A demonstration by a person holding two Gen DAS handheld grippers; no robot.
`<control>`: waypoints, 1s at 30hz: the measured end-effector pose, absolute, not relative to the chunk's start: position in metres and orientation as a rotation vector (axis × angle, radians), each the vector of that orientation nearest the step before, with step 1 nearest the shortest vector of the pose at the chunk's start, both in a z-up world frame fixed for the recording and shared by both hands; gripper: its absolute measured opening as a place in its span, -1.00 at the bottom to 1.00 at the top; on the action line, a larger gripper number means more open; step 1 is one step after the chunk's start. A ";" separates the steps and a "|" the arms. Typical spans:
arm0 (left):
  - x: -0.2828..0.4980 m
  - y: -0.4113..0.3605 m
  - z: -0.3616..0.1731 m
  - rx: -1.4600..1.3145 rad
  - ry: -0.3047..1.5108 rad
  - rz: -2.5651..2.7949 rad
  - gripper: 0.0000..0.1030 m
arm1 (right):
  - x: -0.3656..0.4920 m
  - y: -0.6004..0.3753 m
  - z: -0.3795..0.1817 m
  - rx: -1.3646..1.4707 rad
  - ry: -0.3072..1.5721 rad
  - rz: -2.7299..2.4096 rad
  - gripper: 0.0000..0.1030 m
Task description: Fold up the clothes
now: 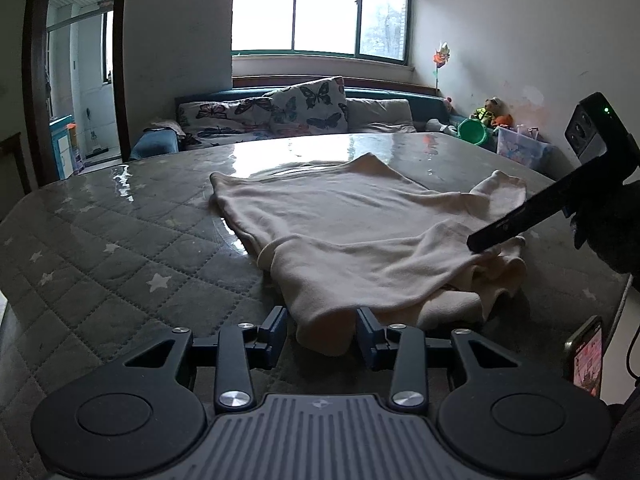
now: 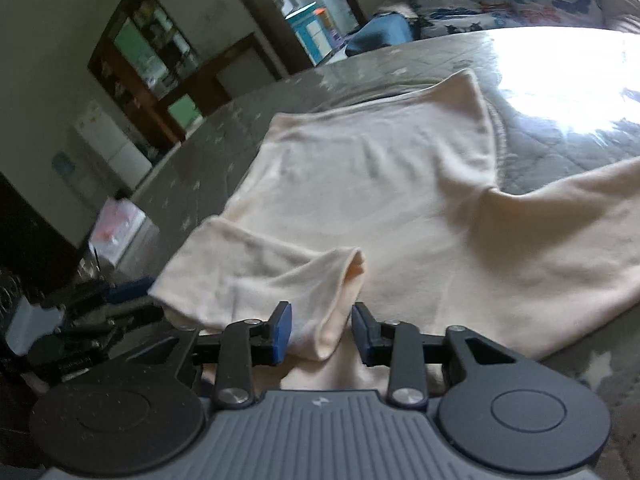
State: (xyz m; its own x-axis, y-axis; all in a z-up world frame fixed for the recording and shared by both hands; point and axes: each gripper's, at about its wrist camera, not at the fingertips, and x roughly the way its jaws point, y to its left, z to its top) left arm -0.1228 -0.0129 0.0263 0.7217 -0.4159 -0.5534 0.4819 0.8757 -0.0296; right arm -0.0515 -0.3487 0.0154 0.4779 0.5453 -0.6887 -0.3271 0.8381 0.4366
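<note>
The cream knitted sweater (image 1: pixel 340 216) lies spread on the grey quilted star-pattern table cover (image 1: pixel 100 248). The left gripper (image 1: pixel 322 334) has a near fold of it between its jaws; whether the pads press I cannot tell. The right gripper (image 2: pixel 322 330) has the sleeve cuff (image 2: pixel 320 320) between its jaws, with a gap on one side, so not clenched. To fold well, both should pinch firmly, then lift together.
</note>
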 end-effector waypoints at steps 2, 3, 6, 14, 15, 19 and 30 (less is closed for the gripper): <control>-0.123 -0.012 0.025 0.119 0.579 -0.492 -0.19 | -0.053 -0.339 0.024 0.185 0.901 0.543 -0.80; -0.122 -0.012 0.025 0.118 0.579 -0.490 -0.19 | -0.054 -0.335 0.030 0.150 0.878 0.547 -0.84; -0.121 -0.012 0.024 0.108 0.578 -0.484 -0.19 | -0.056 -0.325 0.058 0.075 0.783 0.561 -0.86; -0.115 -0.013 0.024 0.074 0.575 -0.469 -0.20 | -0.049 -0.293 0.129 -0.015 0.572 0.650 -0.86; -0.114 -0.014 0.025 0.071 0.572 -0.466 -0.20 | -0.049 -0.289 0.135 -0.019 0.555 0.663 -0.86; -0.114 -0.021 0.026 0.071 0.561 -0.471 -0.21 | -0.050 -0.273 0.152 -0.045 0.504 0.705 -0.86; -0.114 -0.034 0.026 0.079 0.528 -0.416 -0.41 | -0.056 -0.260 0.175 -0.059 0.429 0.741 -0.86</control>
State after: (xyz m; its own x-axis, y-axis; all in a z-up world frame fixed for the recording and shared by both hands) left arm -0.1137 -0.0338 0.0263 0.7823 -0.3648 -0.5049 0.4051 0.9137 -0.0324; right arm -0.0565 -0.2598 0.1754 0.6552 0.6417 -0.3987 -0.6654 0.7401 0.0978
